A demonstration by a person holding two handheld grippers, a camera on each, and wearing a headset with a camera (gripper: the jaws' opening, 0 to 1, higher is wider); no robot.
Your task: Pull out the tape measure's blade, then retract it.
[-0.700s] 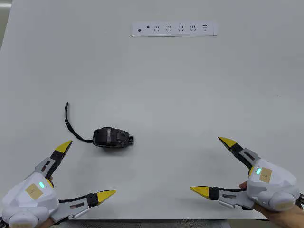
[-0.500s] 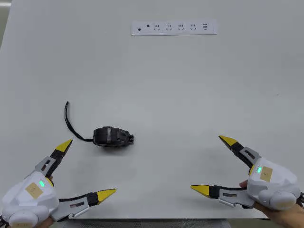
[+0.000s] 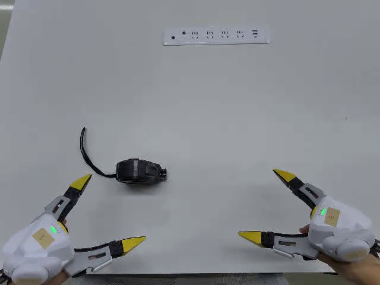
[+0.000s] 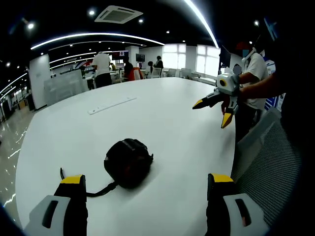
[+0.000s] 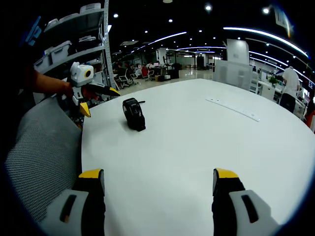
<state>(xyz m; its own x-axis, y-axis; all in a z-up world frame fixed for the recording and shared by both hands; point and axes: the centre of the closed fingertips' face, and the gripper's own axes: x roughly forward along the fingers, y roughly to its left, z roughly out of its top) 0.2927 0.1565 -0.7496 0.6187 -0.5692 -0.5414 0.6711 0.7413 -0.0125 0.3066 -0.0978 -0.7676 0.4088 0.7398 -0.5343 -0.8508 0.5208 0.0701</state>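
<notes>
Two empty claws, left claw [image 3: 116, 208] and right claw [image 3: 256, 203] both gaping, tape measure [image 3: 140, 171] near the left, untouched.

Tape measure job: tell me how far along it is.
Nothing looks done: the tape measure lies on the table with no blade drawn out. In hand: nothing; the left gripper and right gripper are both open and apart from it, the left one nearer. Remaining: grip it, pull the blade out, retract it.
</notes>
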